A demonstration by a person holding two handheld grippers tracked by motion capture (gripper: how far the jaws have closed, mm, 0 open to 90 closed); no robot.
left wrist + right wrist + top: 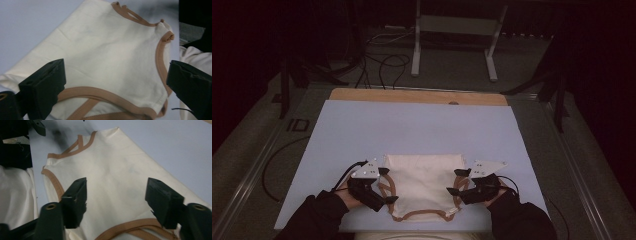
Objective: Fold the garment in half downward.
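Cream cloth top [424, 182] with tan trim lies flat near the front edge of the desk [362, 125], approx. centred btw. both claws. Left gripper [384, 185] is at its left side, jaws spread, cloth under them, not pinched. Right gripper [456, 182] is at its right side, jaws also spread, nothing pinched.
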